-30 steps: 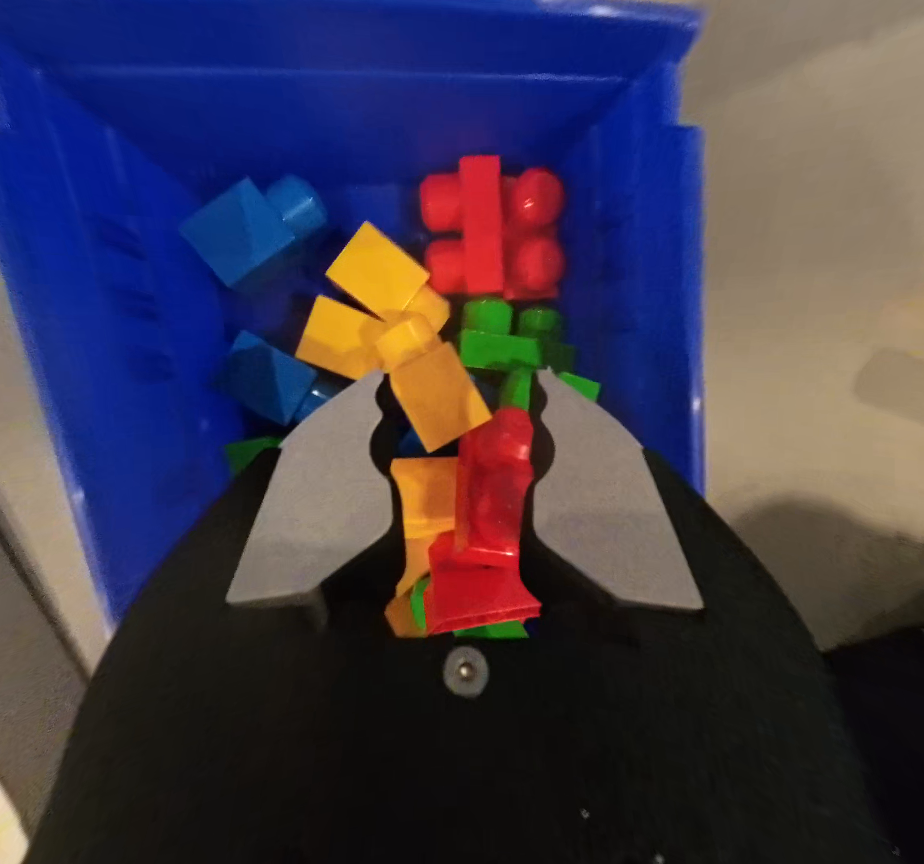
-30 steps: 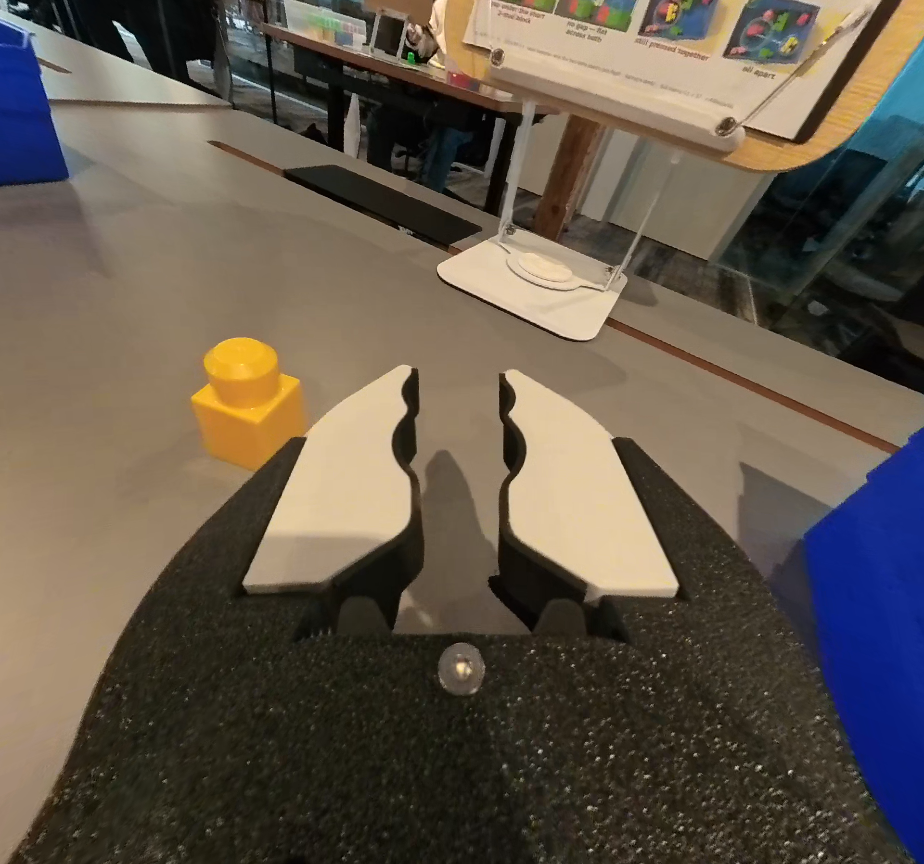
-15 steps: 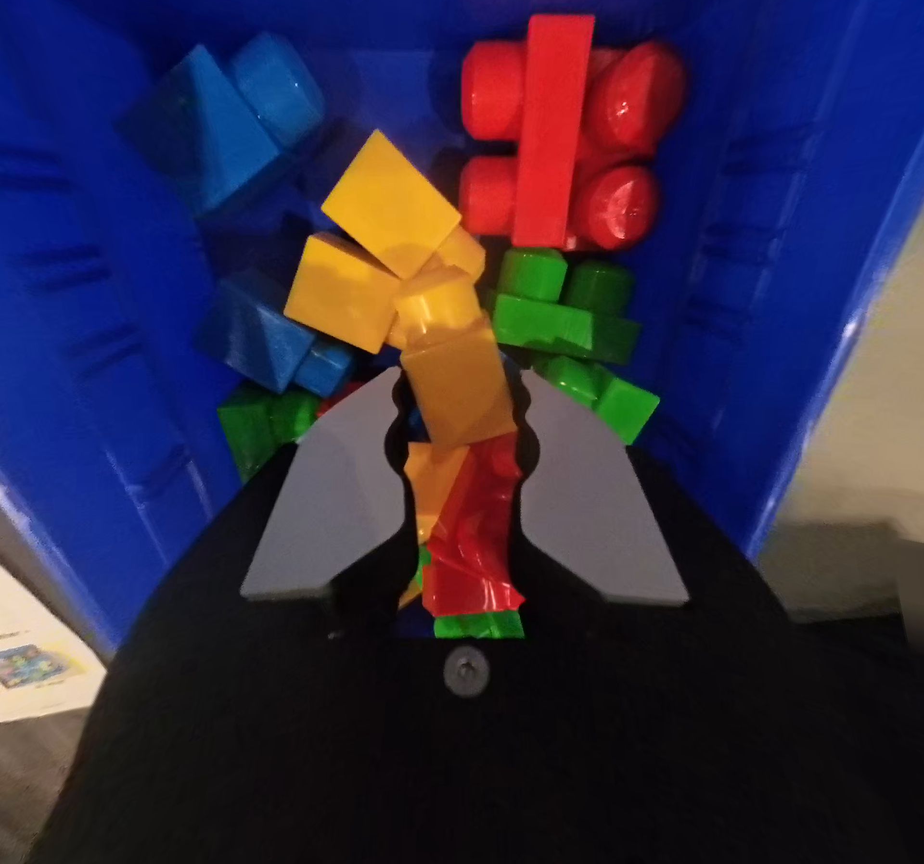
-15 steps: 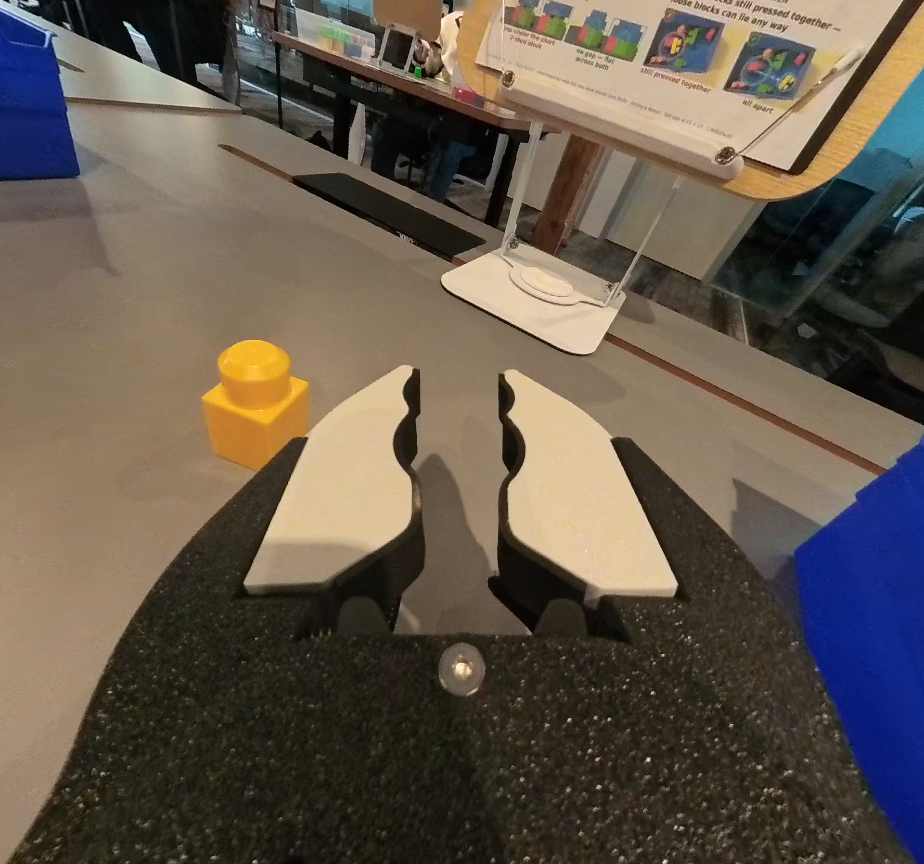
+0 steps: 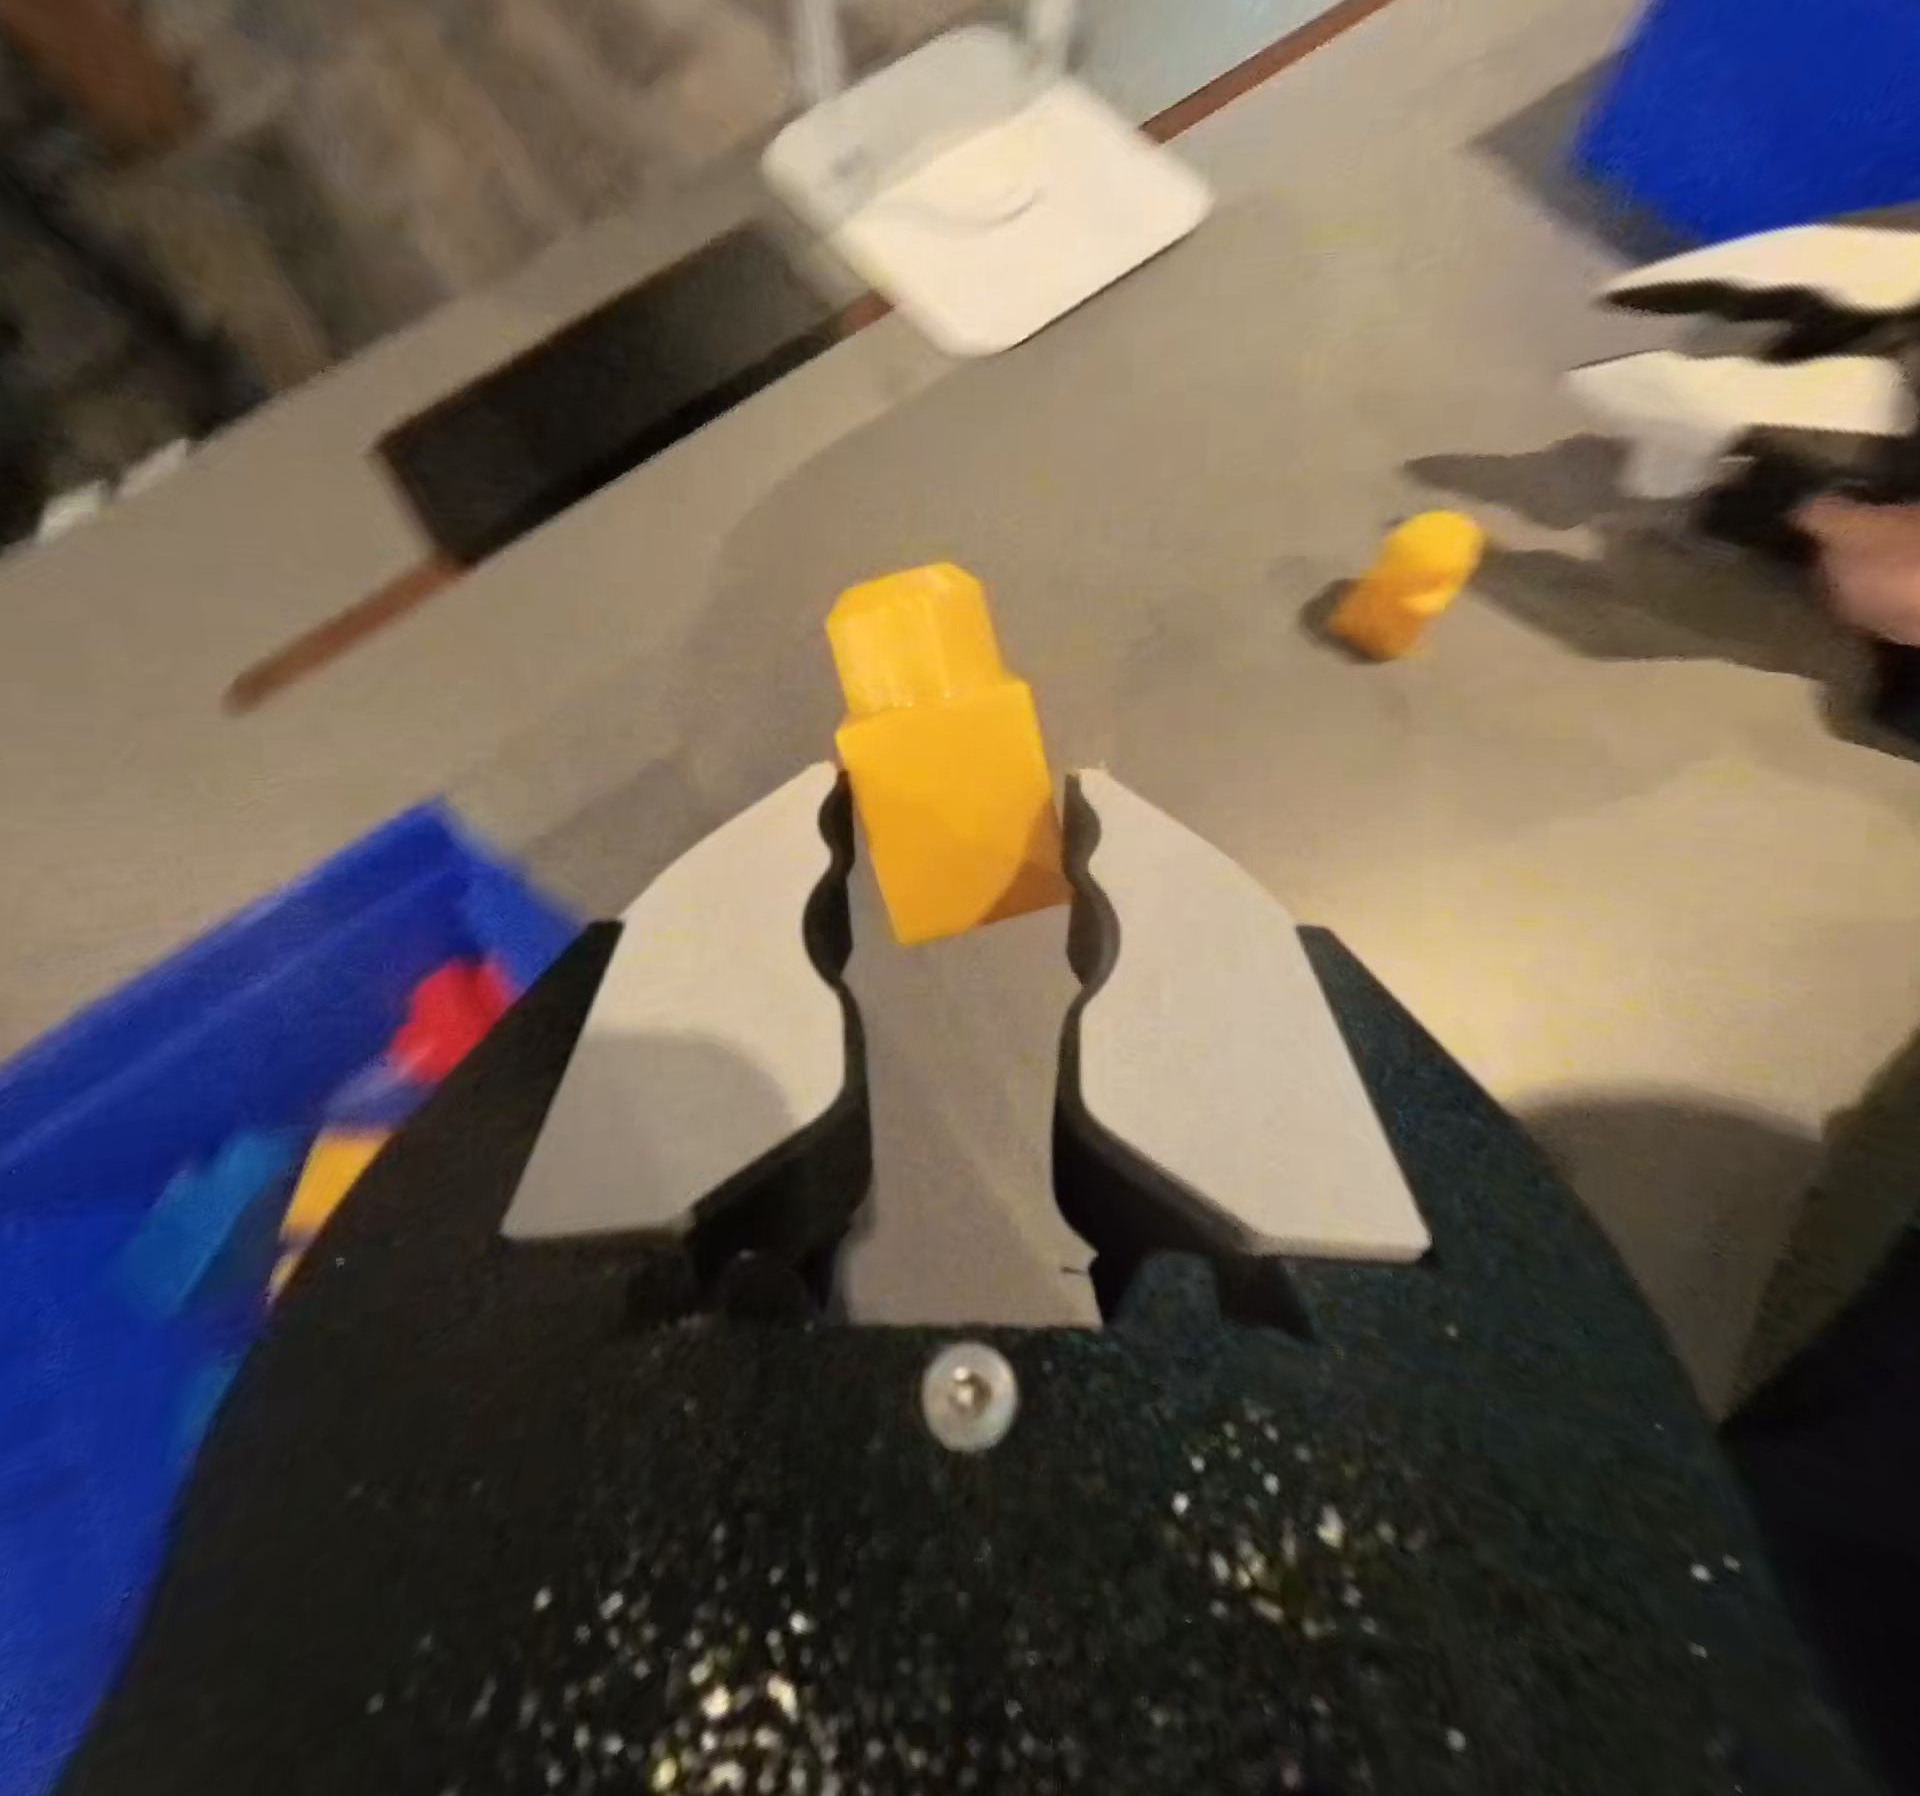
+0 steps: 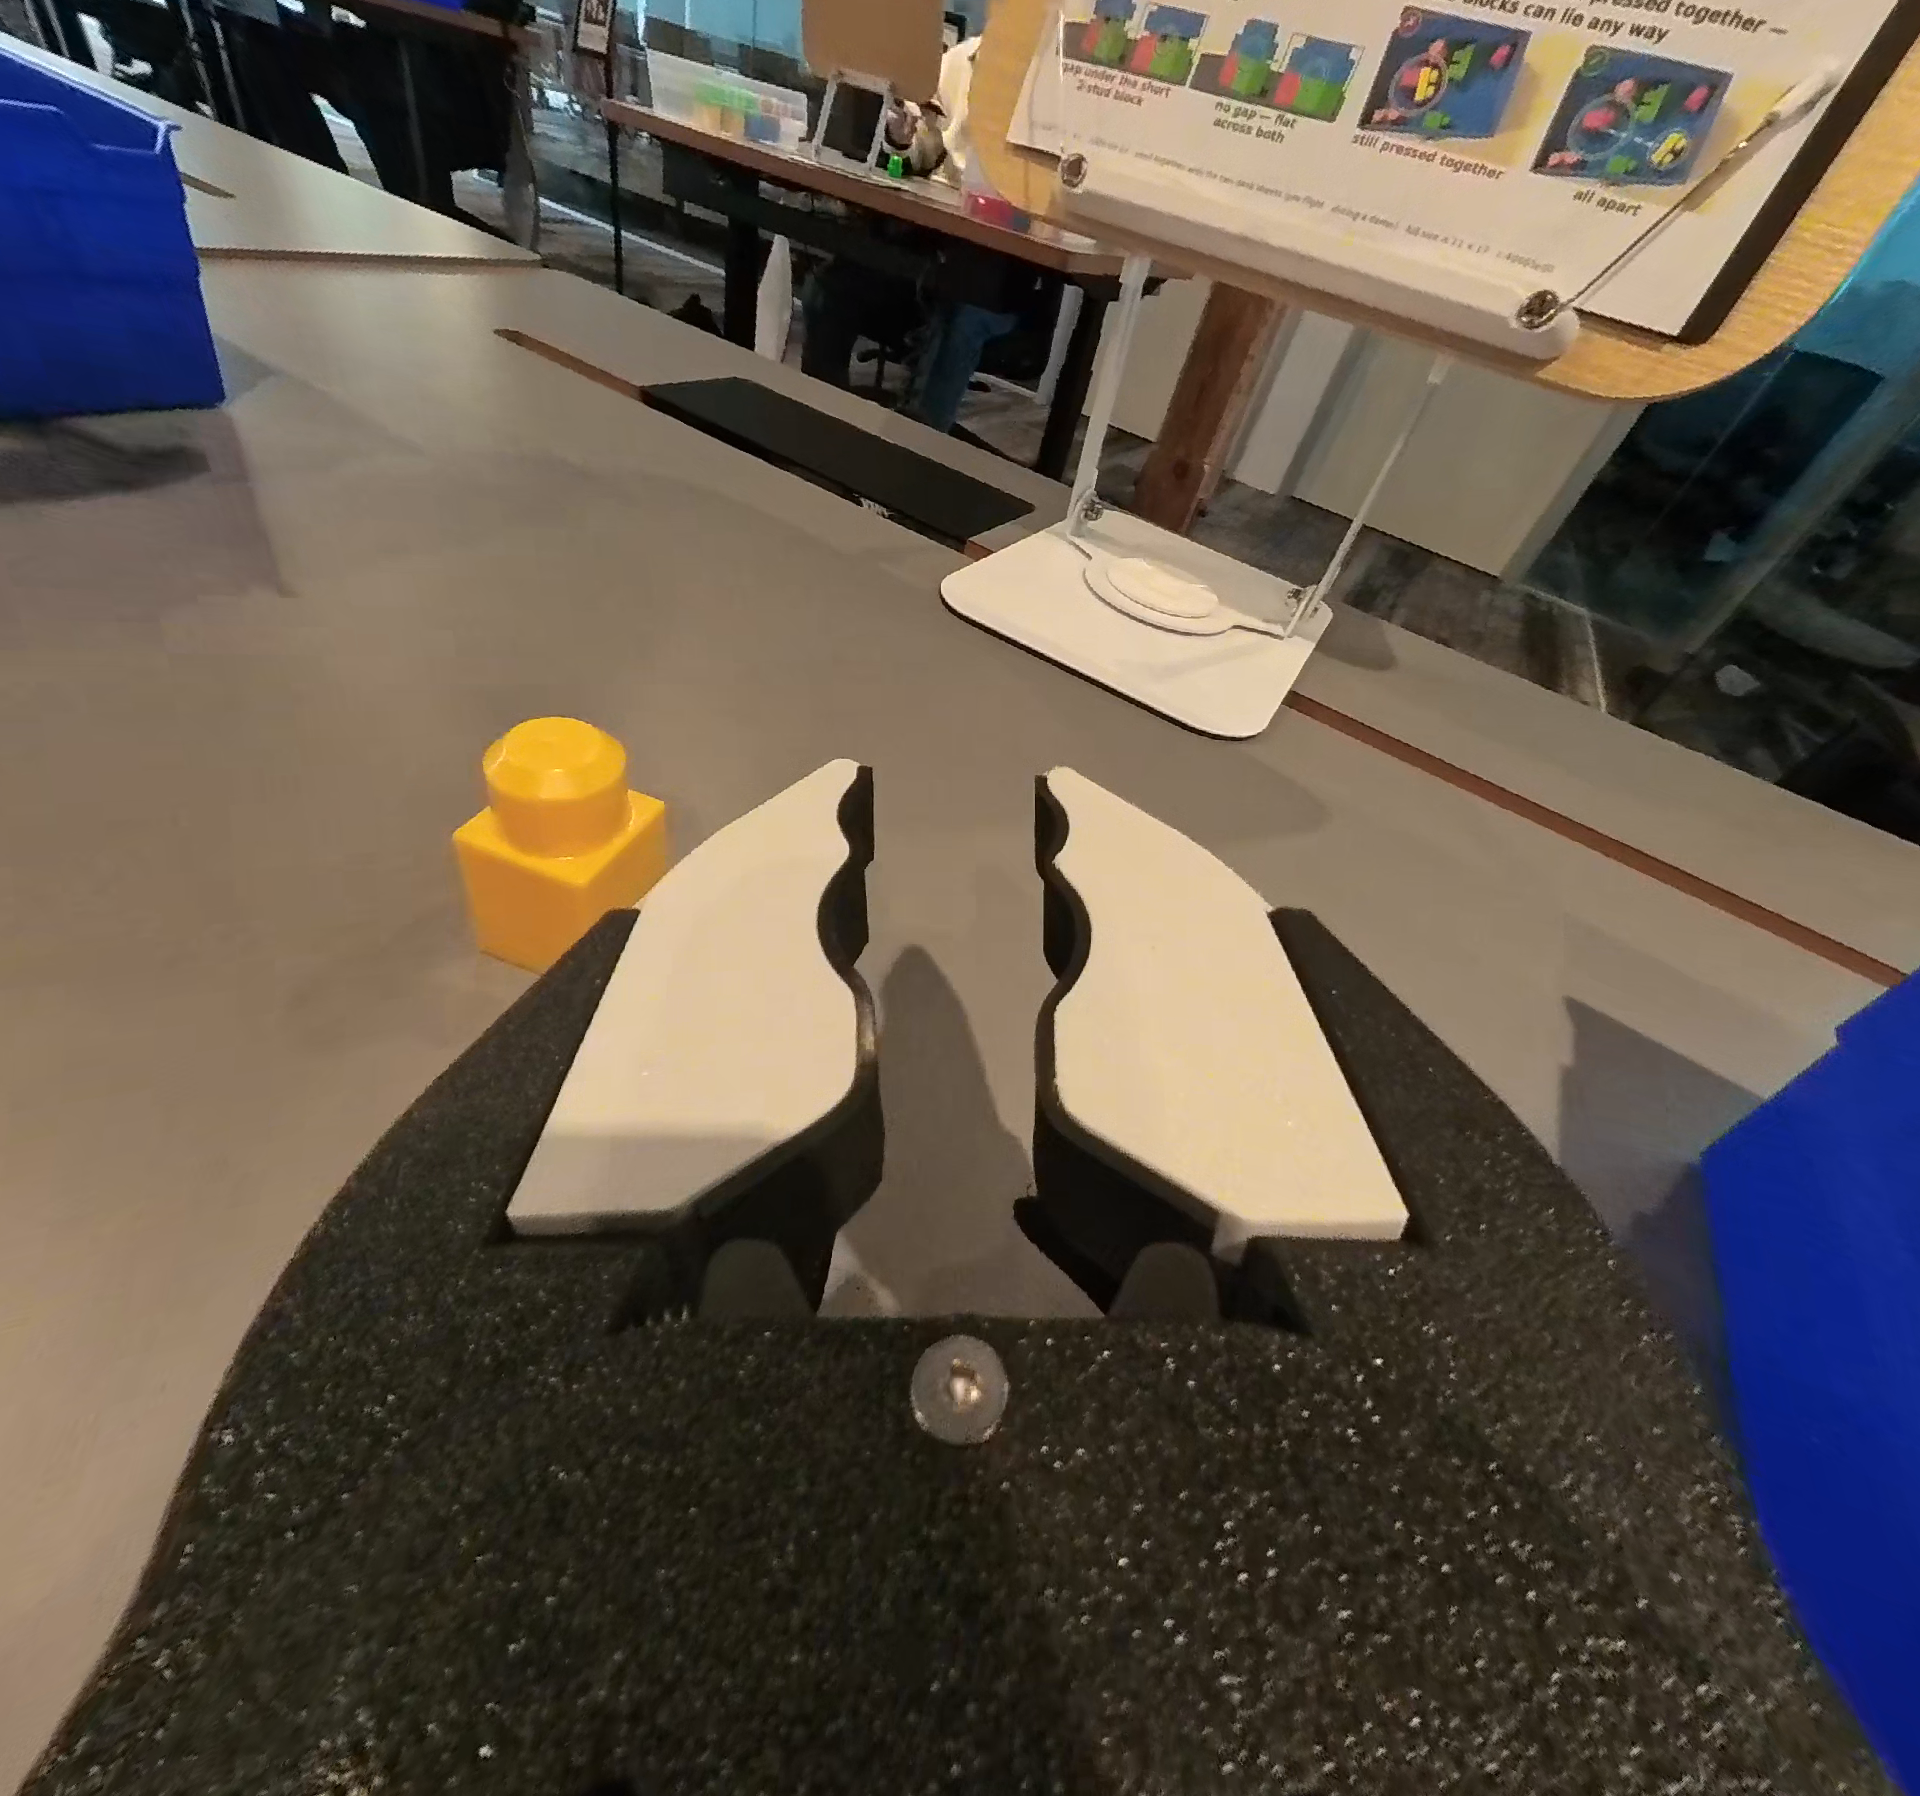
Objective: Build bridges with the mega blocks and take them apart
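Observation:
My left gripper [image 5: 958,780] is shut on a yellow one-stud block [image 5: 940,780], held above the grey table with its stud pointing away. A second yellow one-stud block [image 5: 1405,585] stands on the table to the right; it also shows in the right wrist view [image 6: 556,837], just left of my right gripper [image 6: 951,775]. My right gripper is open and empty, low over the table. It appears blurred at the right edge of the left wrist view [image 5: 1766,344].
A blue bin [image 5: 156,1123] with loose red, blue and yellow blocks sits at lower left. Another blue bin [image 6: 1829,1331] stands at the right, a third [image 6: 94,260] far left. A white stand base [image 6: 1132,624] carries an instruction board [image 6: 1403,84] behind. Across from one pair of fingers to the other is roughly 30 cm.
My left gripper has closed on a yellow block in the bin, lifted it out and swung over the table. My right gripper has barely moved.

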`<action>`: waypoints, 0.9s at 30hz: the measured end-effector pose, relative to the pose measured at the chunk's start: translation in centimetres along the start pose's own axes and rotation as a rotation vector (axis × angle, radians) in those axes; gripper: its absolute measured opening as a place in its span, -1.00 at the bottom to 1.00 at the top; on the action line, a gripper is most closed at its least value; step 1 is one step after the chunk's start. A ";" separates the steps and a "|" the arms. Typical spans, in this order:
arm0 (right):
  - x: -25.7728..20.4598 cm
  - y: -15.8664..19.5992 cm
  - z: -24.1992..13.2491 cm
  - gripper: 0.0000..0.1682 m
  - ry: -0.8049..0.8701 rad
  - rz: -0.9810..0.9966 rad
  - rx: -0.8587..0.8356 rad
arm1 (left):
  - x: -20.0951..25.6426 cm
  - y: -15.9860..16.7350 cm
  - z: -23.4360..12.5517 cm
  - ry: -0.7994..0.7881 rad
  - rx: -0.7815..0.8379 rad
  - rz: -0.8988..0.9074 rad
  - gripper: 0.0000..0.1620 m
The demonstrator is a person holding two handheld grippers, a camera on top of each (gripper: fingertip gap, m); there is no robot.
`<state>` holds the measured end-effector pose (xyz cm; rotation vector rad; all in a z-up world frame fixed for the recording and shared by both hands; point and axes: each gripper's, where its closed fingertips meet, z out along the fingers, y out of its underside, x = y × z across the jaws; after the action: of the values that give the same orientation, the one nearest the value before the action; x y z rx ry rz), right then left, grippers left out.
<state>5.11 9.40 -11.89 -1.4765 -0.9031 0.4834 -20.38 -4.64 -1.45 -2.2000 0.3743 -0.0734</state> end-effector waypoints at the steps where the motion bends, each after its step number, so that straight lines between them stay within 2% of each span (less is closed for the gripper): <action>1: 0.0 0.0 0.0 -0.65 -0.001 0.003 0.001 | 2.1 -0.7 1.0 0.037 0.043 0.047 -0.53; 4: 0.0 0.0 -0.1 -0.65 -0.005 0.006 0.003 | 7.3 -1.2 4.5 0.148 0.119 0.115 -0.53; 7: -0.1 0.0 -0.1 -0.65 -0.009 0.007 0.005 | 10.3 -0.6 8.5 0.253 0.152 0.066 -0.54; 13: -0.1 -0.1 -0.1 -0.65 -0.021 0.025 0.013 | 13.7 2.7 14.3 0.396 0.063 0.036 -0.54; 18: -0.1 -0.2 -0.2 -0.65 -0.032 0.038 0.019 | 14.2 4.4 16.1 0.414 -0.053 0.048 -0.54; 27: -0.1 -0.3 -0.3 -0.65 -0.038 0.039 0.025 | 14.0 7.5 16.6 0.431 -0.340 0.123 -0.54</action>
<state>5.19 9.06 -11.59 -1.4689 -0.8960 0.5514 -5.74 -0.25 -18.63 -2.4836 0.8110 -0.4505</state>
